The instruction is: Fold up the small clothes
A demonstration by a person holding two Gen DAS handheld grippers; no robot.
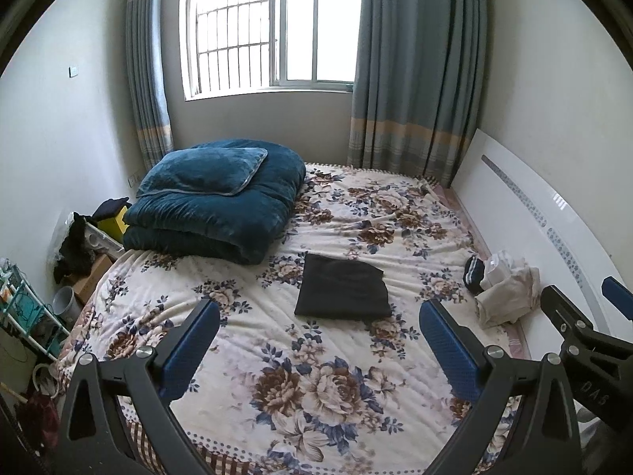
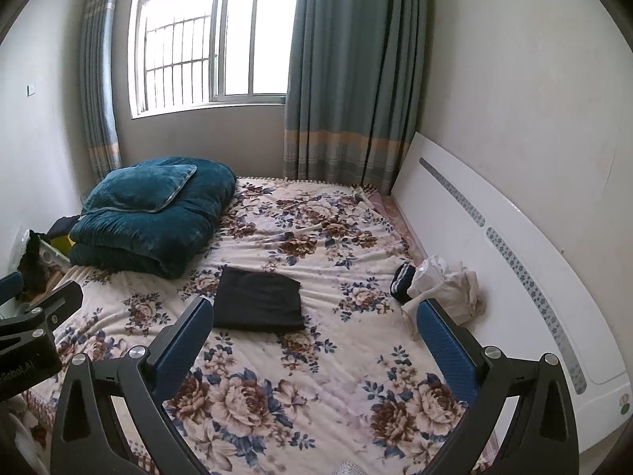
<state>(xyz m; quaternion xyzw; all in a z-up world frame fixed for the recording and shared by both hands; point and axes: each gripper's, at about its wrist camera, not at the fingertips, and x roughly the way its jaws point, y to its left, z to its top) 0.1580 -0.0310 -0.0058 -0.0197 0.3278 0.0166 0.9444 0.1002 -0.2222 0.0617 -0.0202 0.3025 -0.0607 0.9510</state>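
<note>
Grippers left (image 1: 318, 340) and right (image 2: 314, 338) wide apart, empty above bedspread (image 2: 316, 376).

Plush quilt (image 1: 221, 206) — glossy headboard (image 1: 534, 229)

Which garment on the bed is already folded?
The black garment mid-bed: a flat, neat rectangle. The cream clothes and the dark striped item by the white headboard lie crumpled.

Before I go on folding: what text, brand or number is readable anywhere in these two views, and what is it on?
"DAS": embossed, upside down, on the right gripper body, seen in the left wrist view; reading uncertain.
"eRobot.AI": white print on the left gripper body, seen in the right wrist view; its start is cut off.
Headboard strips: pattern only, no lettering.
Wall plate: too small to read.
</note>
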